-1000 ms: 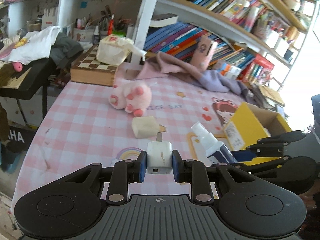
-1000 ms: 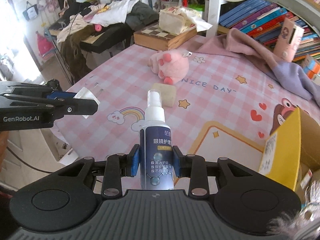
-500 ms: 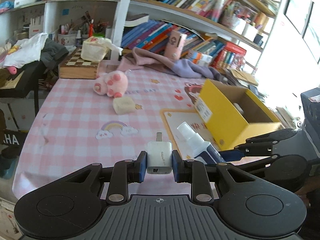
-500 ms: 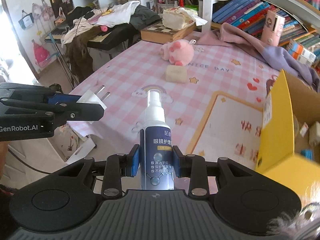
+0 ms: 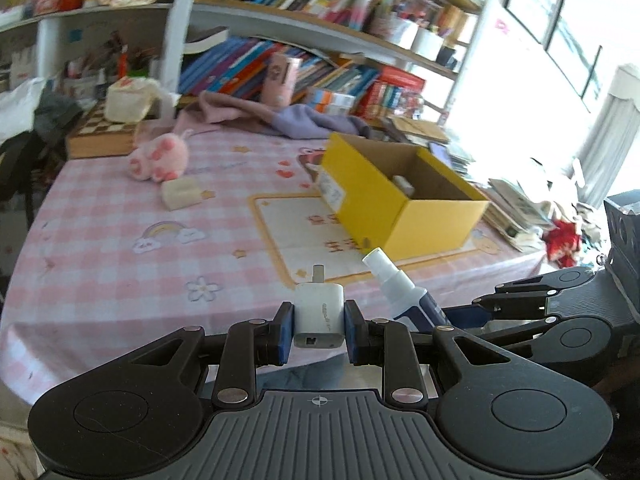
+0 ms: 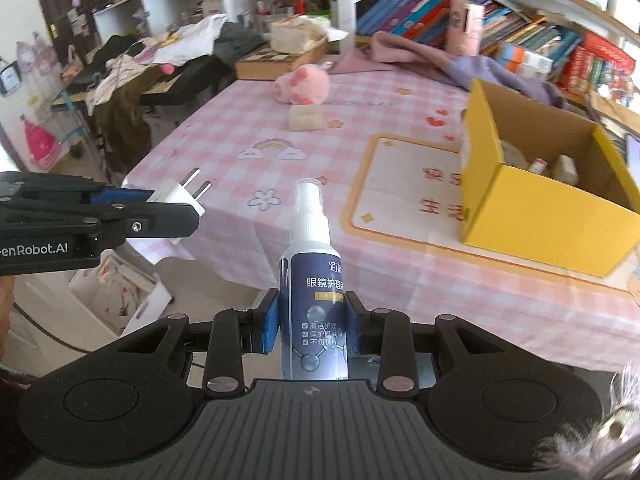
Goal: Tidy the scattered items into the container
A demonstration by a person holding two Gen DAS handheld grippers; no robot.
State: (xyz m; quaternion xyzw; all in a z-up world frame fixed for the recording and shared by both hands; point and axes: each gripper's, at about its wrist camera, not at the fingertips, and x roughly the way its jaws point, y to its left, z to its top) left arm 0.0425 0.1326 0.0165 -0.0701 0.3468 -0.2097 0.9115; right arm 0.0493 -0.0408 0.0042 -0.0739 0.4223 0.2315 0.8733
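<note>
My left gripper (image 5: 319, 330) is shut on a white plug charger (image 5: 319, 314), prongs forward, held in the air over the table's near edge. My right gripper (image 6: 312, 326) is shut on a dark blue spray bottle (image 6: 312, 280) with a white nozzle, also off the table. Each gripper shows in the other's view: the charger (image 6: 176, 200) at the left, the spray bottle (image 5: 404, 292) at the right. The open yellow cardboard box (image 5: 400, 196) stands ahead on the pink checked tablecloth, right of middle, with small items inside (image 6: 556, 168). A pink plush toy (image 5: 160, 156) and a cream block (image 5: 182, 192) lie farther back on the left.
A wooden chessboard box (image 5: 100, 136) with a tissue pack sits at the table's far left. A pink and purple cloth (image 5: 280, 116) lies along the back edge under crowded bookshelves (image 5: 320, 20). Stacked books and papers (image 5: 516, 208) lie right of the box. A cluttered keyboard stand (image 6: 132, 72) stands left of the table.
Both grippers have swung to the right with their loads still held. The yellow box has come from the right edge toward the middle of both views, and the plush and block have receded leftward.
</note>
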